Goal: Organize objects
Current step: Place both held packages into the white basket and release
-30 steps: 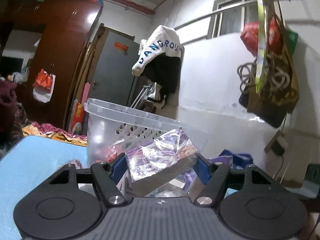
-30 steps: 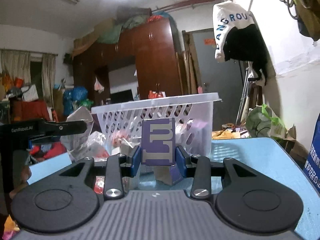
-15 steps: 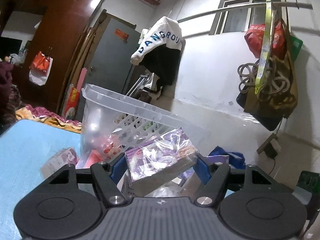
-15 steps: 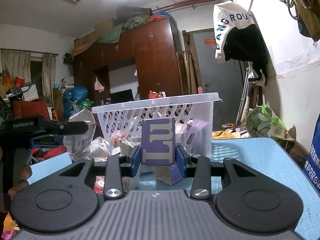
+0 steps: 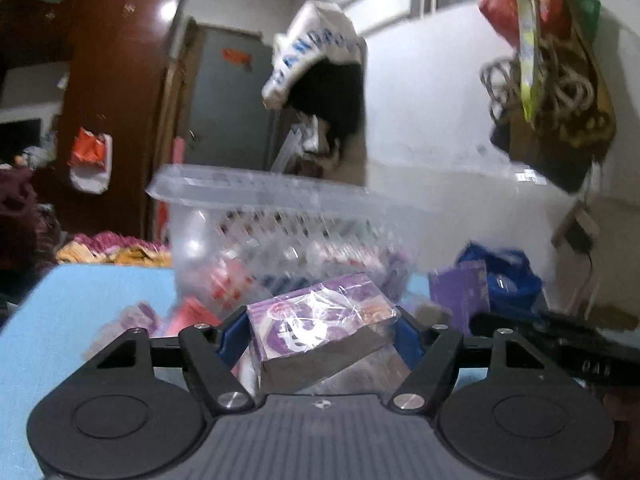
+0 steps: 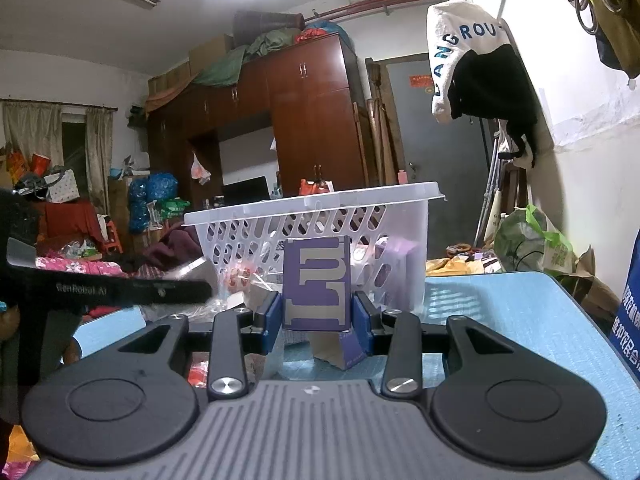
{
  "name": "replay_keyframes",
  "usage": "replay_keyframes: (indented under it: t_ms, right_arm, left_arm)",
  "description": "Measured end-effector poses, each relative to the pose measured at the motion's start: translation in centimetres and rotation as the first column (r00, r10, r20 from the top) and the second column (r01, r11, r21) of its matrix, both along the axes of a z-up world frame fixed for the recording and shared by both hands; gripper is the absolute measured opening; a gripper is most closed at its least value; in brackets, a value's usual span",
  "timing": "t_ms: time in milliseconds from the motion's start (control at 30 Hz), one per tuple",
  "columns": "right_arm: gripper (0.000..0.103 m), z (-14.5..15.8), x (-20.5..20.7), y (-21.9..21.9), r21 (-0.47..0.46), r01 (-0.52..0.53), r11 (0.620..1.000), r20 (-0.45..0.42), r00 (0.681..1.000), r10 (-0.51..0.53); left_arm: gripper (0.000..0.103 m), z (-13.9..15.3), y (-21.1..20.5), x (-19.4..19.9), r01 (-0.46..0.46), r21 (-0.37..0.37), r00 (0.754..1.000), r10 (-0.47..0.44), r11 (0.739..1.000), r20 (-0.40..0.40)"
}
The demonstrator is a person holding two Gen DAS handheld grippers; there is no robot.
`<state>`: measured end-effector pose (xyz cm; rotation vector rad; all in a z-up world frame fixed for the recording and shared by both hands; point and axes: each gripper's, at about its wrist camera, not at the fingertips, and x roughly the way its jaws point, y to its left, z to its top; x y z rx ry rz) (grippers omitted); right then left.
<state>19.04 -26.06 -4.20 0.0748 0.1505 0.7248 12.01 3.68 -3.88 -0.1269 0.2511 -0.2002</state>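
Purple cellophane-wrapped box (image 5: 320, 320) sits tilted between left gripper (image 5: 316, 338) fingers, jaws opening. Right gripper (image 6: 318, 316) fingers clamp upright purple card box (image 6: 317, 282), before white slotted plastic basket (image 6: 320, 216) on blue surface (image 6: 500, 308).

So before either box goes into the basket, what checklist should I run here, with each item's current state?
1. Left tongs have the plastic-wrapped purple box between them: ok, though the jaws are opening.
2. Right tongs shut on the upright purple carton with silver lettering: ok.
3. White slotted plastic basket upright, top open: ok.
4. Free room inside the basket: cannot tell; some packets show through its wall.
5. Left view sharp enough to judge clearance to the rim: not ok, it is blurred.
6. Blue tabletop beside the basket free of clutter on the right side: ok.
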Motion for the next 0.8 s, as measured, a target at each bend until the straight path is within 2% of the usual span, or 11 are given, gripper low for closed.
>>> replay_keyframes:
  t_ms: [133, 300, 367, 433, 533, 633, 667, 700, 733, 767, 800]
  right_arm:
    - [0.042, 0.0, 0.0, 0.0, 0.002, 0.001, 1.000, -0.001, 1.000, -0.001]
    - [0.042, 0.2, -0.1, 0.0, 0.005, 0.005, 1.000, -0.008, 1.000, -0.005]
    - [0.042, 1.5, -0.3, -0.1, 0.001, 0.011, 1.000, 0.013, 1.000, -0.011]
    - [0.042, 4.1, 0.0, 0.4, -0.004, 0.008, 1.000, 0.063, 0.998, -0.008]
    - [0.042, 8.6, 1.8, 2.8, -0.056, -0.017, 0.998, 0.126, 0.992, 0.024]
    - [0.042, 11.0, 5.0, 5.8, -0.137, 0.012, 0.990, 0.132, 0.991, 0.006]
    - [0.043, 11.3, 6.0, 6.7, -0.163, 0.004, 0.987, 0.118, 0.993, 0.016]
    - [0.043, 11.4, 6.9, 7.6, -0.197, 0.005, 0.980, 0.109, 0.994, 0.017]
    - [0.055, 11.3, 7.4, 8.3, -0.222, 0.019, 0.975, 0.114, 0.993, 0.007]
    - [0.078, 11.2, 7.9, 8.9, -0.251, 0.043, 0.967, 0.117, 0.993, -0.014]
    - [0.086, 11.1, 7.9, 9.2, -0.268, 0.053, 0.962, 0.114, 0.993, -0.023]
  left_arm:
    - [0.076, 1.1, 0.9, -0.4, 0.002, -0.021, 0.999, -0.001, 1.000, 0.048]
    - [0.075, 3.4, 1.7, 0.2, 0.006, -0.035, 0.997, -0.003, 0.999, 0.071]
    - [0.075, 5.3, 2.0, 0.9, 0.008, -0.033, 0.996, -0.005, 0.999, 0.094]
    - [0.075, 7.6, 2.0, 2.5, 0.013, -0.026, 0.995, -0.010, 1.000, 0.100]
    - [0.075, 10.3, 1.9, 6.3, 0.001, -0.014, 0.998, 0.000, 1.000, 0.068]
    - [0.076, 10.9, 2.1, 9.8, -0.031, -0.017, 0.999, 0.031, 0.999, 0.019]
    - [0.080, 10.8, 2.0, 11.2, -0.038, -0.007, 0.999, 0.038, 0.999, -0.017]
    - [0.091, 10.5, 1.8, 12.1, -0.041, 0.014, 0.998, 0.042, 0.999, -0.053]
    - [0.092, 10.1, 1.6, 12.9, -0.053, 0.031, 0.995, 0.056, 0.998, -0.079]
    - [0.092, 9.8, 1.5, 13.1, -0.086, 0.039, 0.993, 0.089, 0.996, -0.078]
    - [0.092, 9.8, 1.6, 12.7, -0.098, 0.044, 0.992, 0.101, 0.994, -0.072]
